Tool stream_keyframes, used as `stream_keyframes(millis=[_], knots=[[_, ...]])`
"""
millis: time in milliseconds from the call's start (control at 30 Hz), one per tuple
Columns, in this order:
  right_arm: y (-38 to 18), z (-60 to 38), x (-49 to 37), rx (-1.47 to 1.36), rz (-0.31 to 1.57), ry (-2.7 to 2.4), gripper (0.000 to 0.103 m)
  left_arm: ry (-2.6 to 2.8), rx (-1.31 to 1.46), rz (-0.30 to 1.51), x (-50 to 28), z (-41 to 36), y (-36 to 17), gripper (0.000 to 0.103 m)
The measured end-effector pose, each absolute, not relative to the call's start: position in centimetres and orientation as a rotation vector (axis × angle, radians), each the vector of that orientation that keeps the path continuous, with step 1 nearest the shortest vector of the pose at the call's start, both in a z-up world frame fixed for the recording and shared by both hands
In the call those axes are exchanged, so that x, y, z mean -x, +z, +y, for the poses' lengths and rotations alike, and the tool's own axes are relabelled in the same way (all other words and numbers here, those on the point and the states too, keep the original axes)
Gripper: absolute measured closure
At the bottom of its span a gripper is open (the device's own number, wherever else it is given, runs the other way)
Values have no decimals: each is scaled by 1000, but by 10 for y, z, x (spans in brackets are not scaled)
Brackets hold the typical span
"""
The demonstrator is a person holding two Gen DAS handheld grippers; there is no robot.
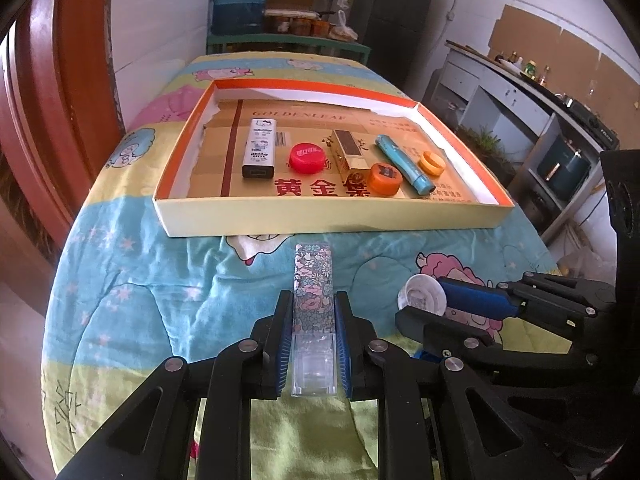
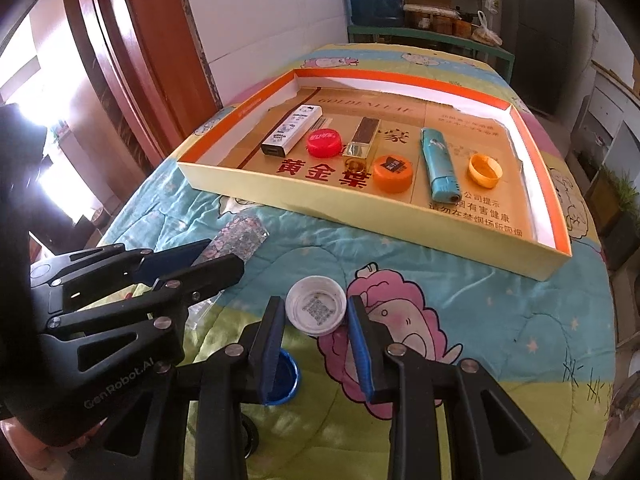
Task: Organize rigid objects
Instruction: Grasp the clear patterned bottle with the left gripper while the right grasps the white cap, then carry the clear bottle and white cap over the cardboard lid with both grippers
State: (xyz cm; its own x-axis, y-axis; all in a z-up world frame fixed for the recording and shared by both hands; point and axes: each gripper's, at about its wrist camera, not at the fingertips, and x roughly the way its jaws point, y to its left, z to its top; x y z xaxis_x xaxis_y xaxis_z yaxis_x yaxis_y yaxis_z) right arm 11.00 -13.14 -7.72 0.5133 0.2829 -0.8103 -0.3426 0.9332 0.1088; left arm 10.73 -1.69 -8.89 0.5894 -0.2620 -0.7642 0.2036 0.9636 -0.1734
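While my left gripper stands clamped on the floral lighter, my right gripper pinches the white cap before the tray.

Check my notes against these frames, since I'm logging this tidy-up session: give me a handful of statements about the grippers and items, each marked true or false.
1. The left gripper is clamped on the floral lighter. True.
2. The white cap lies inside the box. False: it is outside, on the quilt, between the right gripper's fingers.
3. The box holds three bottle caps. True: the red cap, the orange cap and the yellow cap.
4. The blue lighter lies on the quilt. False: it is in the box.
5. The Hello Kitty lighter sits rightmost in the box. False: it is leftmost.
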Motion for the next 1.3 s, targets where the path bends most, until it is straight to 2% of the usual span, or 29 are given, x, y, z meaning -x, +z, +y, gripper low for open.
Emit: stream_keyframes(millis=[1300], knots=[[-41, -156, -111, 18, 864, 355, 72, -277, 73, 826, -114, -14, -52, 83]])
